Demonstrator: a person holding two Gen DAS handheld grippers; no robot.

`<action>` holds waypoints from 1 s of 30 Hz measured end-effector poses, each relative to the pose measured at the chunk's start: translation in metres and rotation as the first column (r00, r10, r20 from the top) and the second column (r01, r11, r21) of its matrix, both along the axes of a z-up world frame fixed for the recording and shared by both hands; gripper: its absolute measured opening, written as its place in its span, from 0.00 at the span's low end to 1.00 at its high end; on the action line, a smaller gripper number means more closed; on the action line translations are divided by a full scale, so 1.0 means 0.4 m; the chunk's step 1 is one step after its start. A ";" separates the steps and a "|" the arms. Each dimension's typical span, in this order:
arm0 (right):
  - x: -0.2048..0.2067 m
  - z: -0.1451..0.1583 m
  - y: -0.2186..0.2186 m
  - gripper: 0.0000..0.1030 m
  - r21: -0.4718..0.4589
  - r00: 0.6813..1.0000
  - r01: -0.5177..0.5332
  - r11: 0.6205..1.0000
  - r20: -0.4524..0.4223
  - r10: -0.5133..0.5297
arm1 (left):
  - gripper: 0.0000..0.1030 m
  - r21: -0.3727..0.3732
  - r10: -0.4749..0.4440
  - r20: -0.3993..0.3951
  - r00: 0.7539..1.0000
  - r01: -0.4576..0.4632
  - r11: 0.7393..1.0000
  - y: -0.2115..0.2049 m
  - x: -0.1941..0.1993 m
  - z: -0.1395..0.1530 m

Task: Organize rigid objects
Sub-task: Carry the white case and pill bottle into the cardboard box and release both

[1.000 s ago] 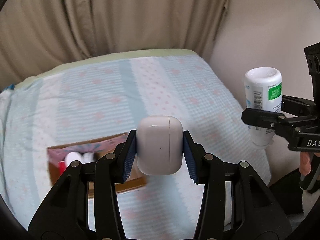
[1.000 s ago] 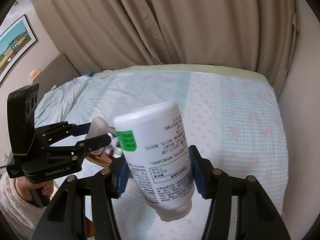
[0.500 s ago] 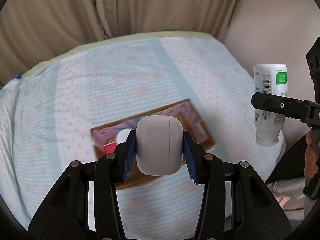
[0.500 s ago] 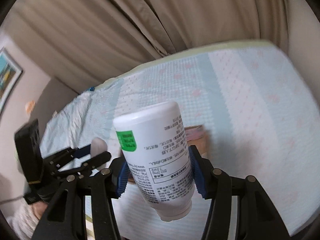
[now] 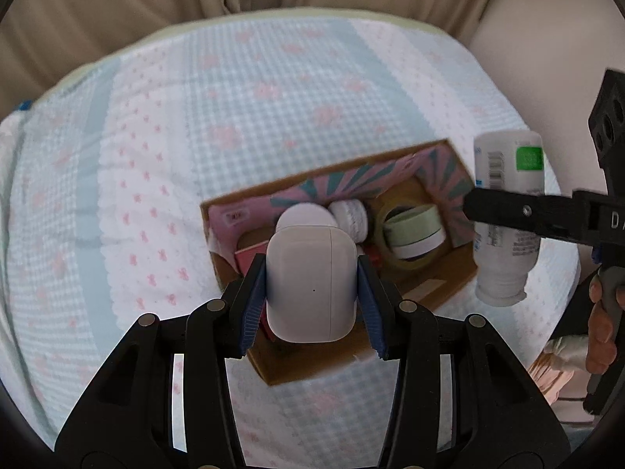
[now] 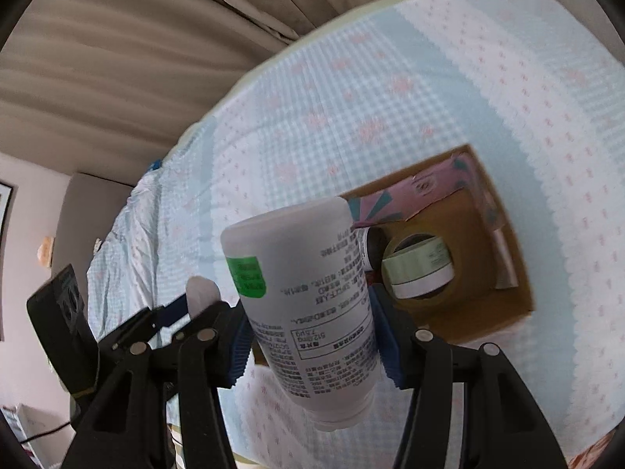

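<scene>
- Left gripper [image 5: 311, 282]: blue pads clamped on white earbud case [image 5: 311, 282], held above cardboard box [image 5: 445, 285] on the bed [image 5: 242, 109].
- Right gripper [image 6: 312, 332]: clamped on white bottle [image 6: 308, 305], inverted, cap end down, green sticker up; sits at the box's right edge in left view.
- Box contents: tape roll [image 5: 406, 234] with green-white jar [image 5: 414, 230] inside its hole, ribbed white cap [image 5: 349, 217], pink item.

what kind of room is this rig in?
Likely a bedroom: a bed under a checked blue-and-pink sheet, beige curtains behind it, and a framed picture on the wall. The cardboard box sits on the bed.
</scene>
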State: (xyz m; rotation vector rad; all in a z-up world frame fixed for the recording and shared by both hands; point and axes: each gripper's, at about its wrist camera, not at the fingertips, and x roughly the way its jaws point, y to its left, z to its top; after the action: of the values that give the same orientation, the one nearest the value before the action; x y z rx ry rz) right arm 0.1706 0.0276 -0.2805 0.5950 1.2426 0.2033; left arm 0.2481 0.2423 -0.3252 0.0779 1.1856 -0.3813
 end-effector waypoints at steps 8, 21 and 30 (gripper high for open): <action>0.047 -0.162 0.045 0.49 -0.041 0.998 -0.011 0.999 -0.055 0.009 | 0.40 0.009 -0.058 -0.062 0.996 0.059 0.998 -0.038 0.021 -0.183; 0.070 -0.243 0.055 0.51 -0.074 0.985 -0.029 0.997 -0.173 0.015 | 1.00 0.052 -0.115 -0.075 0.991 0.119 0.992 -0.062 -0.013 -0.212; 0.034 -0.145 0.027 1.00 -0.256 0.990 -0.031 0.966 -0.138 -0.005 | 1.00 0.043 -0.082 -0.070 0.994 0.085 0.995 -0.031 -0.074 -0.208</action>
State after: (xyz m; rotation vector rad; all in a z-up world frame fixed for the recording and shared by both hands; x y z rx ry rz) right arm 0.1844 0.0384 -0.3385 0.3797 1.3809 0.0092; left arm 0.2184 0.2299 -0.4084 0.1563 1.2613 -0.4331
